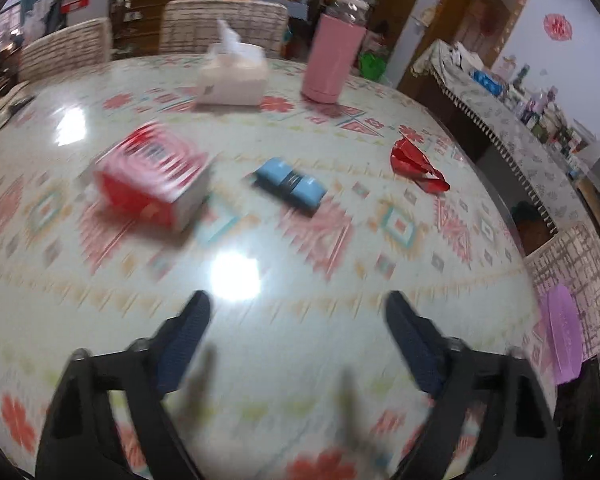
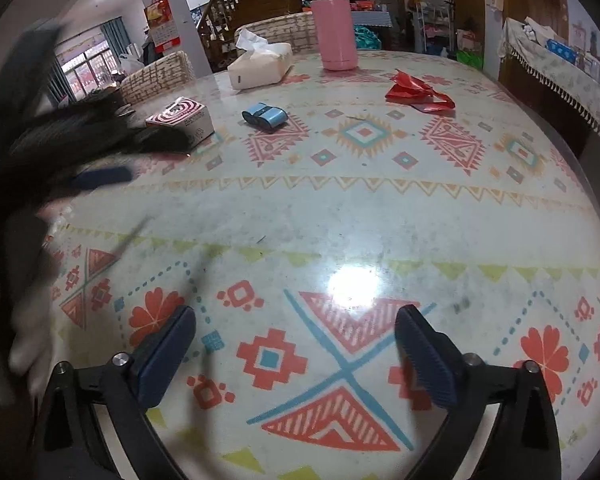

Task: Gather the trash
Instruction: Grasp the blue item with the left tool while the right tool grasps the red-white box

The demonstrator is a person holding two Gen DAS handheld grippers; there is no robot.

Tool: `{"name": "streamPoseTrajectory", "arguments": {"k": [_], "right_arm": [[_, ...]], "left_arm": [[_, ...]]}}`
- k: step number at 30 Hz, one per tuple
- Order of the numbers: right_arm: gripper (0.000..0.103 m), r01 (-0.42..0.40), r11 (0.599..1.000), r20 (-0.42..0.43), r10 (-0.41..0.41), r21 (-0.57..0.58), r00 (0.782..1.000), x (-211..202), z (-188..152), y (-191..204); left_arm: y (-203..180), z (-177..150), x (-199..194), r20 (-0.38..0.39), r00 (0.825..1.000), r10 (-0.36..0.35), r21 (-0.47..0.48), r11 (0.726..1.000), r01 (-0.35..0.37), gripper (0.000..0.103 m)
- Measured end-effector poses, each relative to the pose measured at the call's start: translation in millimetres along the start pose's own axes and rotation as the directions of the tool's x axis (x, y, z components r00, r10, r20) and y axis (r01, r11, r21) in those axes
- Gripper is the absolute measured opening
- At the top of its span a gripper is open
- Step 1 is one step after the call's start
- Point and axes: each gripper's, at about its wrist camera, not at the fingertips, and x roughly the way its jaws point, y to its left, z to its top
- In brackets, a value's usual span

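Observation:
A crumpled red wrapper (image 1: 417, 164) (image 2: 417, 92) lies on the patterned table toward the far right. A red-and-white carton (image 1: 152, 176) (image 2: 182, 120) and a small blue pack (image 1: 292, 184) (image 2: 264, 115) lie mid-table. My left gripper (image 1: 298, 320) is open and empty, above the table short of the blue pack; its view is blurred. My right gripper (image 2: 296, 332) is open and empty over the near table. The left gripper appears as a dark blur (image 2: 60, 148) at the left of the right wrist view, near the carton.
A tissue box (image 1: 234, 80) (image 2: 260, 66) and a pink flask (image 1: 331, 60) (image 2: 337, 26) stand at the far side. Chairs (image 1: 224, 28) ring the table (image 2: 339, 216). A cluttered sideboard (image 1: 519, 120) stands to the right. A purple item (image 1: 563, 336) sits at the table's right edge.

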Motion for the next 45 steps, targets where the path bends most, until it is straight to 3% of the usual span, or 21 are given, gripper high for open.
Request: {"name": "streamPoseTrajectory", "arguments": {"k": [8,13,14,15,16,21,25,31,34,38,40,45], "right_arm": [[0.103,-0.087,0.995,0.036,0.086,0.055,0.996,-5,-1,-12],[0.103,-0.104,0.992,0.044,0.101,0.065,0.994,-6,-1,-13],[0.103,-0.105,0.992,0.044,0.102,0.065,0.994,-6,-1,-13],[0.103,-0.106,0.992,0.045,0.103,0.066,0.994,-6,-2,-12],[0.103,-0.107,0.992,0.046,0.104,0.067,0.993,-7,-2,-12],[0.103,-0.105,0.992,0.045,0.103,0.065,0.994,-6,-2,-14],[0.103,-0.106,0.992,0.045,0.103,0.065,0.994,-6,-2,-14],[0.103,-0.066,0.997,0.025,0.065,0.036,0.998,-4,-2,-7],[0.103,0.001,1.000,-0.019,-0.001,-0.030,1.000,2,1,8],[0.103,-0.057,0.995,-0.052,0.053,-0.087,0.997,9,15,33],[0.103,-0.071,0.987,-0.051,0.064,-0.141,0.997,14,27,49],[0.103,-0.011,0.946,-0.018,0.005,-0.323,1.000,44,76,102]], "left_arm": [[8,74,80,-0.110,0.993,0.042,-0.109,0.993,-0.054,0.075],[4,84,100,-0.113,0.984,0.136,-0.067,0.987,-0.144,0.075],[1,84,101,-0.106,0.984,0.143,-0.055,0.987,-0.150,0.063],[-4,81,99,-0.090,0.983,0.158,-0.031,0.986,-0.162,0.039],[-8,79,98,-0.086,0.983,0.164,-0.014,0.986,-0.165,0.038],[-17,63,81,-0.067,0.987,0.143,0.014,0.990,-0.143,0.037],[-13,38,37,-0.036,0.995,0.092,0.027,0.996,-0.091,0.037],[38,0,-26,0.048,0.994,0.100,-0.029,0.995,-0.099,0.037],[71,-8,-42,0.088,0.986,0.142,-0.069,0.988,-0.136,0.037],[112,-11,-51,0.117,0.981,0.152,-0.137,0.981,-0.135,0.037],[126,-13,-55,0.130,0.981,0.142,-0.164,0.979,-0.120,0.037],[155,-15,-61,0.171,0.982,0.084,-0.239,0.970,-0.042,0.037]]}}
